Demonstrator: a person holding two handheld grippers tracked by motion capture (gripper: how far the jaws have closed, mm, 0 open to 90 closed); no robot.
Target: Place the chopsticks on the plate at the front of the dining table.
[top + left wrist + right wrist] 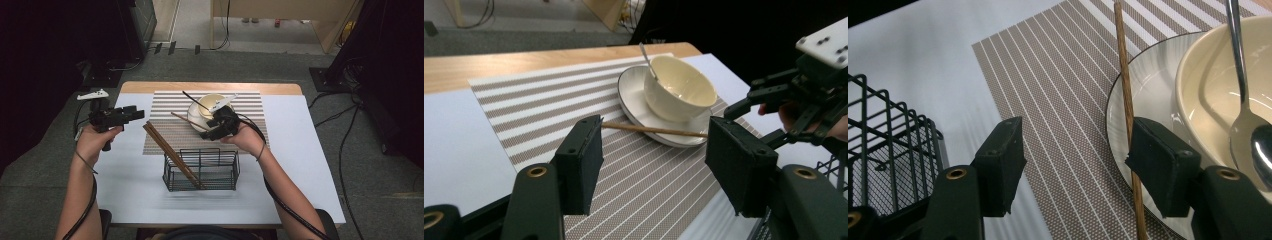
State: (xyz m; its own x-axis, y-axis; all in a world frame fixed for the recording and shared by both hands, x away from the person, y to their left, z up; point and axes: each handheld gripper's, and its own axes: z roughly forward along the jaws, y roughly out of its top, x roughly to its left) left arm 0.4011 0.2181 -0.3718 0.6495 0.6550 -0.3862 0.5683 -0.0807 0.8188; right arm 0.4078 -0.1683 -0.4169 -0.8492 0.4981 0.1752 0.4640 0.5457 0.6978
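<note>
A cream bowl (pixel 214 104) (pixel 681 87) with a metal spoon (pixel 647 60) (pixel 1243 90) in it stands on a white plate (pixel 634 95) (pixel 1148 85) on the striped placemat (pixel 165 132). One wooden chopstick (pixel 186 120) (pixel 654 130) (pixel 1124 95) lies with its end on the plate. Two more chopsticks (pixel 170 152) lean in the wire basket (pixel 201 170). My right gripper (pixel 216 125) (pixel 1076 127) hovers open at the plate's near edge, and the lone chopstick runs just inside its right jaw, not pinched. My left gripper (pixel 135 115) (pixel 655 127) is open and empty, raised over the table's left side and pointing at the plate.
The basket (pixel 888 150) stands near the table's front, just left of my right gripper. The table's wooden far edge (pixel 210 87) lies behind the mat. Cables trail from both grippers along the forearms.
</note>
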